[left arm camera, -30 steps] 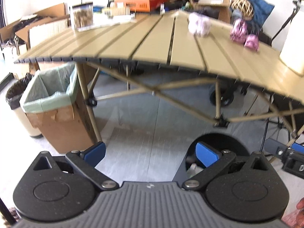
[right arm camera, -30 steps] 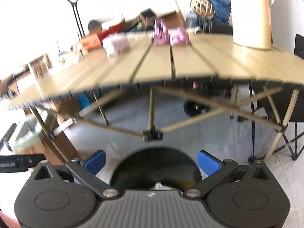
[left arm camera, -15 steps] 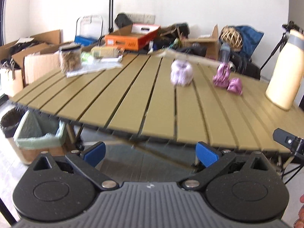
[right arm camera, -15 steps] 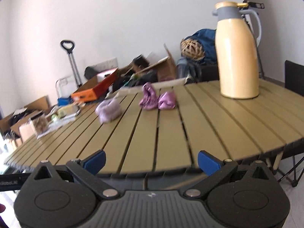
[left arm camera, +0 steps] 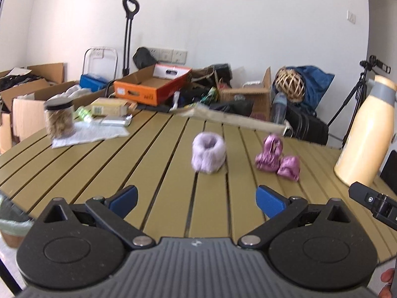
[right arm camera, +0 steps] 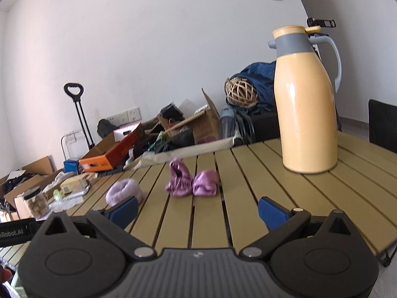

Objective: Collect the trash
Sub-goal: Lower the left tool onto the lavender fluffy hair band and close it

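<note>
On the olive slatted table (left arm camera: pixel 99 168) lie a fluffy lilac ring (left arm camera: pixel 209 156) and two crumpled pink-purple wrappers (left arm camera: pixel 277 157) to its right. My left gripper (left arm camera: pixel 196 200) is open over the table's near edge, the lilac ring straight ahead and apart from its blue pads (left arm camera: pixel 123 197). In the right wrist view the wrappers (right arm camera: pixel 191 183) lie ahead of my open right gripper (right arm camera: pixel 197 208), with the lilac ring (right arm camera: pixel 123 191) just beyond its left pad. Neither gripper holds anything.
A tall yellow thermos (right arm camera: pixel 306 104) stands at the table's right. At the far left stand a jar (left arm camera: pixel 59 120) on white paper (left arm camera: pixel 89 134) and small boxes. Cardboard boxes, an orange box (left arm camera: pixel 151 88) and a trolley handle crowd the floor behind. A green-lined bin edge (left arm camera: pixel 12 223) shows lower left.
Both grippers have risen from below the table's edge to above its surface, and the ring and wrappers now lie closer ahead. Both stay open.
</note>
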Demonstrator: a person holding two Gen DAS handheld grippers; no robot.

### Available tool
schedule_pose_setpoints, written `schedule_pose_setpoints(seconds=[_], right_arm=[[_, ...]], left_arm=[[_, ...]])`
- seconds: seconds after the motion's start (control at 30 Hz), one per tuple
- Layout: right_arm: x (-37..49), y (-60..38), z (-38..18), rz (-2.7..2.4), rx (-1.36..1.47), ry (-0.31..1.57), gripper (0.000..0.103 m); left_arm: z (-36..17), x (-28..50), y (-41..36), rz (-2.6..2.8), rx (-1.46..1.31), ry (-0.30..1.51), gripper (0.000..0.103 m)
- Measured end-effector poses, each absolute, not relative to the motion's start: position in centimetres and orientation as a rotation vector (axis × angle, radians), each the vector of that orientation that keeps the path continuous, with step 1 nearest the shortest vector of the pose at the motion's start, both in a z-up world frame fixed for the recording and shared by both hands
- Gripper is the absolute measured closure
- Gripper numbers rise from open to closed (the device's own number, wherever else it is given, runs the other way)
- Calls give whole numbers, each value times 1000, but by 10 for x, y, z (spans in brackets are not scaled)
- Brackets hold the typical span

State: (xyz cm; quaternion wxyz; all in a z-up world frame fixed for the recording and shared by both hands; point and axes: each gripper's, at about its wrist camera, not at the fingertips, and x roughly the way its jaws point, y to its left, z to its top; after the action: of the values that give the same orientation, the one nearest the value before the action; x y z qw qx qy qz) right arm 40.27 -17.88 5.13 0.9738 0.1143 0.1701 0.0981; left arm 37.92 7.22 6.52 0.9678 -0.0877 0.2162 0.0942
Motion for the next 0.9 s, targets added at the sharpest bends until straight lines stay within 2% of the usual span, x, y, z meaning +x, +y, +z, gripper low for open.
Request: schedule_pose_setpoints(seconds=[0.6, 0.9], right_arm=[[501, -161, 59, 178, 243, 349, 0], [545, -154, 54, 176, 263, 366, 0]], left_arm=[[62, 489, 85, 143, -156, 404, 0], [39, 551, 86, 132, -154, 485, 0]])
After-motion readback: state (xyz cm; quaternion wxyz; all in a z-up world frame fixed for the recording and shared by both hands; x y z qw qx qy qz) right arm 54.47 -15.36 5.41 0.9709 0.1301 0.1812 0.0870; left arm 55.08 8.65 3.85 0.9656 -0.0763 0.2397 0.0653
